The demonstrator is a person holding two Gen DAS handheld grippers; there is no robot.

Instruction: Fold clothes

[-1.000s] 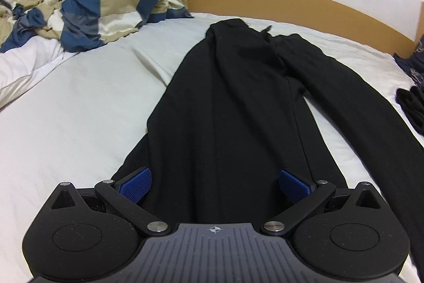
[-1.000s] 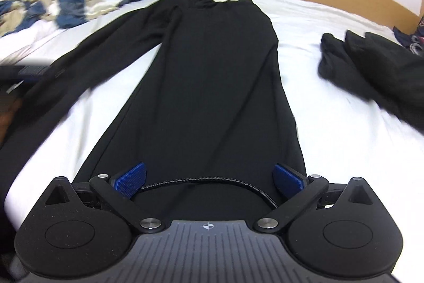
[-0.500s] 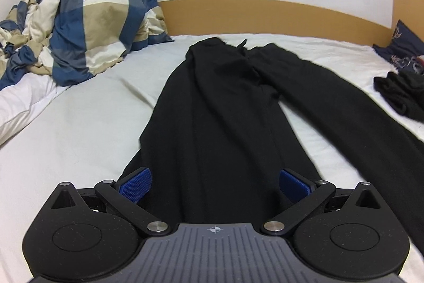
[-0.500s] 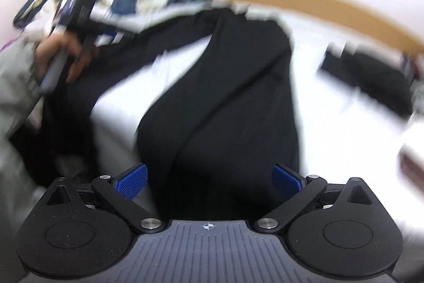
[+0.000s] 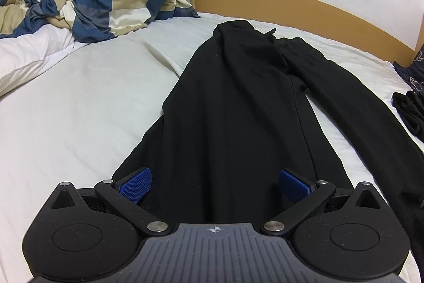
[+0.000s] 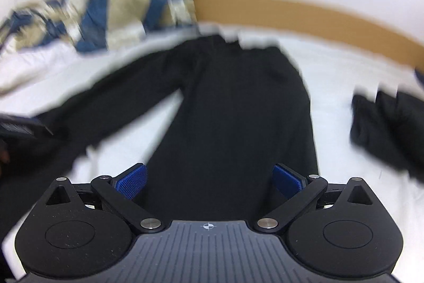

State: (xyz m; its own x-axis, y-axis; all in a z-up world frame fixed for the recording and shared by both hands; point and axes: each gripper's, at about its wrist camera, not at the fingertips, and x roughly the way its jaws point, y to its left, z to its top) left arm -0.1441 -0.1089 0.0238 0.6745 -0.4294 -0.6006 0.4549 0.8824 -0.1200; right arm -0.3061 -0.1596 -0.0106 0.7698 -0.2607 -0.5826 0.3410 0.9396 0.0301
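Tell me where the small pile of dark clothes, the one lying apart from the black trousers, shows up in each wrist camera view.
Left wrist: the small dark pile sits at the far right edge, partly cut off.
Right wrist: the same pile lies right of centre, blurred, on the white sheet.
Shared landmark: the black trousers spread down the middle of both views, with the pile on their right.

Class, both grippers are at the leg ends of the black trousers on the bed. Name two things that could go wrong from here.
1. The trousers lie with legs splayed apart; folding now may leave them uneven.
2. Both grippers, left and right, are open, so a shallow grab might catch only one layer of cloth.
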